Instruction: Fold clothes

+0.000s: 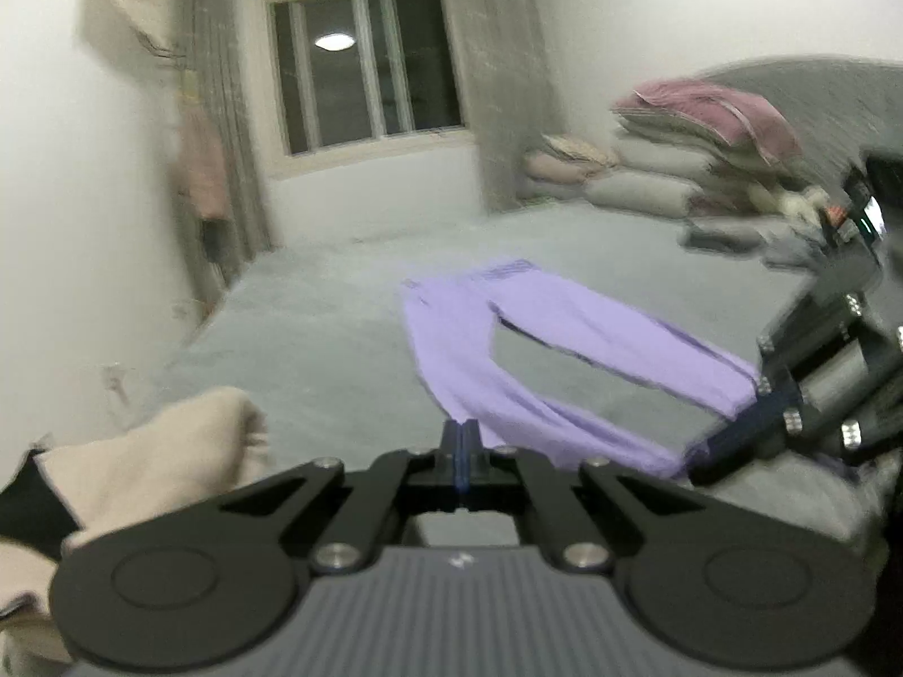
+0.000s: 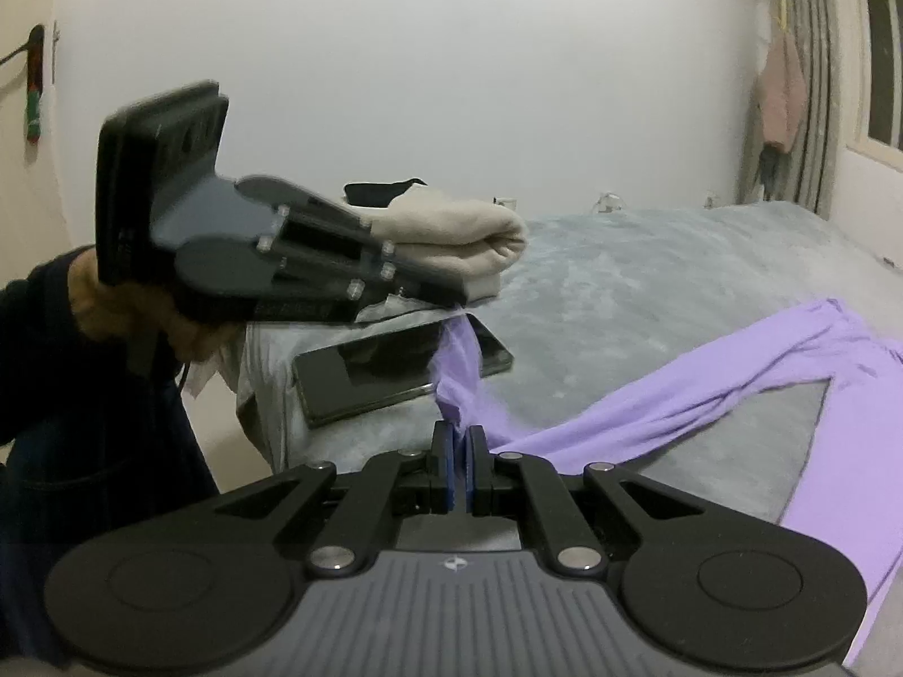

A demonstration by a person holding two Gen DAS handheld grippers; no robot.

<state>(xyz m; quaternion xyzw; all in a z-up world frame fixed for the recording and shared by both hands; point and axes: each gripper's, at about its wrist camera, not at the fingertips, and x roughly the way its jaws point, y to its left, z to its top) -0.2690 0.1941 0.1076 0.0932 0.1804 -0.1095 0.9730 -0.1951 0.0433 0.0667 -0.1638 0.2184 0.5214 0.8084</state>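
Light purple trousers lie spread on the grey bed, waist far from me and legs running back toward both grippers. My left gripper is shut on the end of one leg and lifted off the bed. From the right wrist view that left gripper hangs above the bed with purple cloth dangling from its tips. My right gripper is shut on purple trousers fabric low over the bed. In the left wrist view the right gripper pinches the cloth at the right.
A folded beige garment sits at the bed's near corner, also in the left wrist view as the beige garment. A dark phone lies on the bed below the left gripper. Stacked pillows fill the far right. A person's hand holds the left gripper.
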